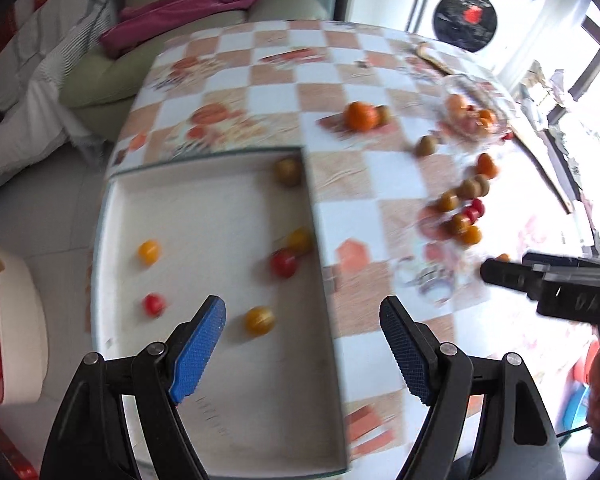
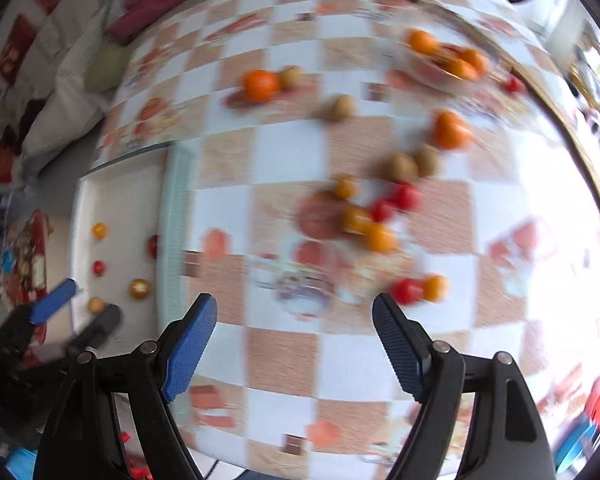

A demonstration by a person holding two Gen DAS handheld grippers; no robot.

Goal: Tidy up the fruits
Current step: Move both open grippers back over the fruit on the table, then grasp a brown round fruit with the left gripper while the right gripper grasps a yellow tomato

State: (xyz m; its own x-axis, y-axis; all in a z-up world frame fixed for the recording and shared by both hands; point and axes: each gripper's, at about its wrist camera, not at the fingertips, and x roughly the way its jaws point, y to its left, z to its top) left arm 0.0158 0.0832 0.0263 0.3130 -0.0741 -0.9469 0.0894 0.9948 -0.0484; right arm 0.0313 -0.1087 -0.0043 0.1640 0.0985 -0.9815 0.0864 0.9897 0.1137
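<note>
Both grippers [image 1: 302,332] [image 2: 294,328] gape empty; tray [image 1: 204,200] fills the table's [image 1: 340,176] left corner.

Tablecloth [image 1: 276,92]: checked in white and tan-orange squares, some carrying orange-red food prints. Tray [image 1: 220,380]: plain white with a pale green rim, on the cloth's near left corner. In the tray: yellow [image 1: 148,251] and red [image 1: 154,304] cherry tomatoes and one brown-green kiwi [image 1: 288,171]. Right of the tray: a bright orange tangerine [image 1: 360,116], plus a cluster of red, amber and brown fruit. Gripper pads [image 1: 198,354]: blue, dot-textured, on black arms. Behind the tray: magenta cloth [image 1: 188,10] on a sage-green sofa [image 1: 100,76]
</note>
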